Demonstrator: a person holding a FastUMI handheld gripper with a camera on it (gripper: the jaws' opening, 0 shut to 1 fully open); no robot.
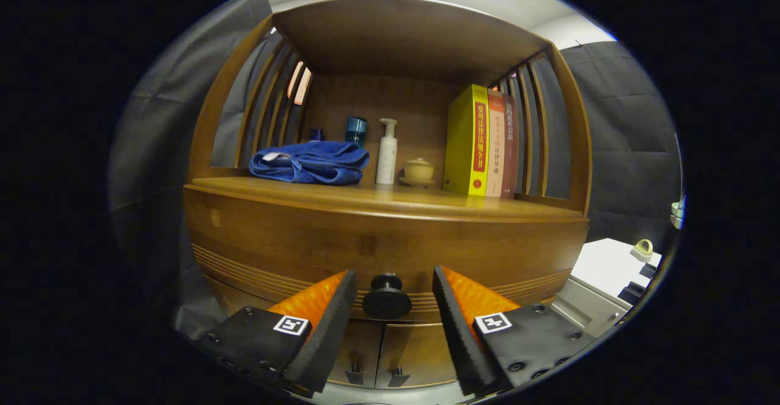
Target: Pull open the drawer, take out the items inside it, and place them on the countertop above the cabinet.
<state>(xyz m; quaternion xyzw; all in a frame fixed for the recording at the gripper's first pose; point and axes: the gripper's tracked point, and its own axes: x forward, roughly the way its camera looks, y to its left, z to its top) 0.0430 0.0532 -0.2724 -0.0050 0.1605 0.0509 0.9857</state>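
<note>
Gripper (390,307) level, aimed straight at the cabinet front. Fingers spread wide, released, black ridged pads (326,329) facing each other with orange backing behind them. Square marker tags sit on both finger bases.

Black round knob (386,296) sits between the fingertips, in the gap; neither pad touches it. Knob is fixed to the drawer (292,246), a wide wooden front with grooved lines along its lower edge. Drawer is closed, so its contents are hidden.

Below the drawer, two cabinet doors (390,347) with small dark handles near their bottom edge.

Above the drawer, the countertop (341,195), a wooden shelf under a wooden roof with slatted sides. On it, from left:
- folded blue towel (311,161), near the front left
- dark teal cup (356,131), far back by the rear panel
- white pump bottle (386,152), upright, just right of the towel
- small tan lidded pot (418,170) on a saucer
- three books, upright, side by side at right: yellow book (468,142), then a pale one, then a dark red one.

Right of the cabinet, lower down, a white tabletop (609,265) with a small pale object (642,250) on it. Dark cloth wall surrounds the cabinet.
</note>
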